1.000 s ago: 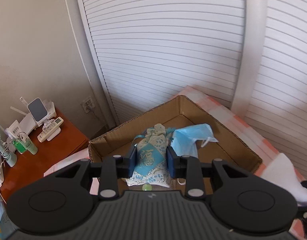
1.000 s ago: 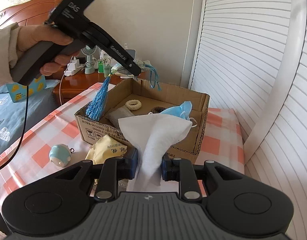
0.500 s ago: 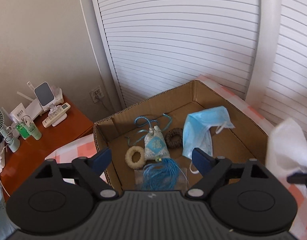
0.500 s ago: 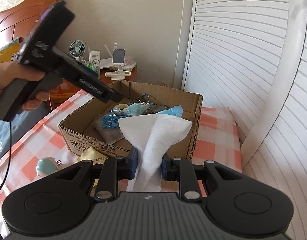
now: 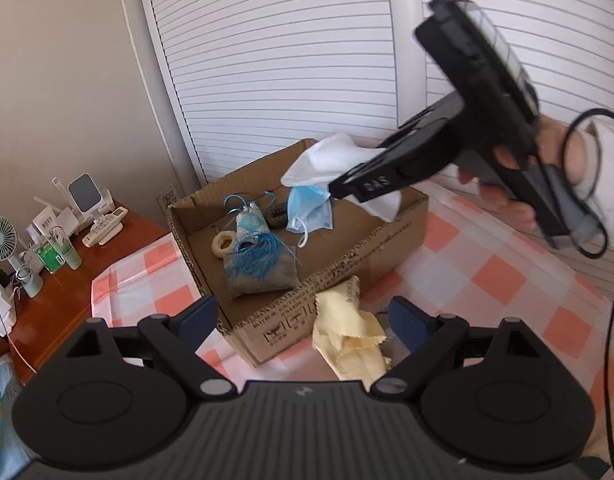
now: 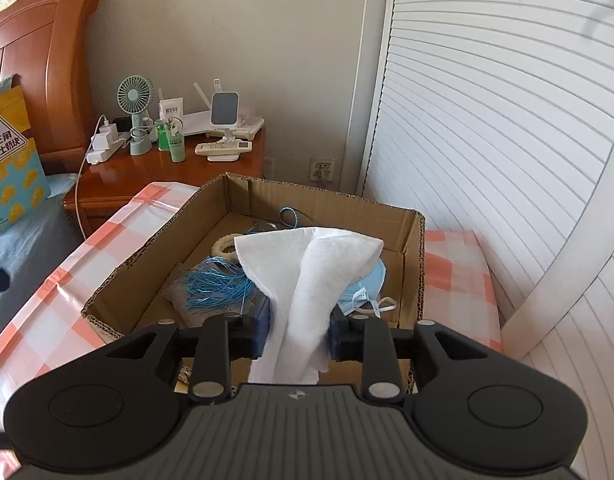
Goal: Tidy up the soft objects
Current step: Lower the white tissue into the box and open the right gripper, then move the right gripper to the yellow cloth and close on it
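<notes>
Two grippers: the right gripper (image 6: 299, 330) is clamping a white cloth (image 6: 307, 276) above the box (image 6: 327, 204) ahead, while the left gripper (image 5: 303, 320) is hanging spread apart, empty.

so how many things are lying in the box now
5: cream ring, blue pouch, dark hair tie, face mask and grey cloth in the cardboard box. More may hide underneath.

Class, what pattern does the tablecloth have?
Orange-pink and white checks on the tablecloth, clearest in the left wrist view.
</notes>
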Motion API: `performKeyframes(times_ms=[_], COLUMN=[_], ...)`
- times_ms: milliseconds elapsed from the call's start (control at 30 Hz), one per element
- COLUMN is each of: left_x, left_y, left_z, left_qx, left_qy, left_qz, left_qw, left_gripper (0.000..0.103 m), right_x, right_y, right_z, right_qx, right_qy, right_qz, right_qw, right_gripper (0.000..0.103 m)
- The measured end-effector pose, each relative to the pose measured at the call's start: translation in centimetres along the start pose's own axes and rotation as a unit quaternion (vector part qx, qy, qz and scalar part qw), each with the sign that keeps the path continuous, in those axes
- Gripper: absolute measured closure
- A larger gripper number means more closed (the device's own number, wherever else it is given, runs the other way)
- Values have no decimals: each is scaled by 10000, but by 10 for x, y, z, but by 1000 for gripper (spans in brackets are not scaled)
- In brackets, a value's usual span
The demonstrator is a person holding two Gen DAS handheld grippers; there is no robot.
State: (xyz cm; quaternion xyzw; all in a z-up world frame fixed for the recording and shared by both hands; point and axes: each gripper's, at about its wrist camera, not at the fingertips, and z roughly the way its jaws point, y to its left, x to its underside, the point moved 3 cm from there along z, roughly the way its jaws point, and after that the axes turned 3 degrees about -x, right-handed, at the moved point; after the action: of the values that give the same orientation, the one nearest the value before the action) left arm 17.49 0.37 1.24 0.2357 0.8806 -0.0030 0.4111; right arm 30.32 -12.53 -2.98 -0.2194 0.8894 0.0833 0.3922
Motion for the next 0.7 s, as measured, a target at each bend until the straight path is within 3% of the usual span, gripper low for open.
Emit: performKeyframes(times_ms=[33, 67, 100, 200, 300, 433, 700], left_x=[6, 12, 20, 37, 50, 59, 68], left_y=[-2, -4, -7, -11, -6, 0, 7], left_z=[-5, -10, -14, -20, -19, -17, -19], left_qx=[5, -12, -20, -40, -170, -367, -411], left_qy=[-85, -153, -219, -228, -124, -6, 38], left_qz=[-65, -122, -168, -410, -621, -790, -1056], left_qw=[9999, 9998, 9996, 9989, 9978, 9962, 9935], left_gripper=[11, 10, 8, 8, 8, 8, 6], right_x=[0, 1, 3, 10, 17, 28, 56], right_y=[1, 1, 0, 1, 6, 12, 23], right_z=[2, 4, 5, 2, -3, -17, -36], right_qx=[43, 111, 156, 102, 305, 355, 421], right_qy=[-21, -53, -89, -48, 19, 39, -5], right_qz=[-13, 17, 74, 208, 142, 177, 531], right_qw=[10000, 9999, 9998, 9997, 9994, 9992, 9977], right_gripper=[26, 4, 0, 0, 0, 0, 0])
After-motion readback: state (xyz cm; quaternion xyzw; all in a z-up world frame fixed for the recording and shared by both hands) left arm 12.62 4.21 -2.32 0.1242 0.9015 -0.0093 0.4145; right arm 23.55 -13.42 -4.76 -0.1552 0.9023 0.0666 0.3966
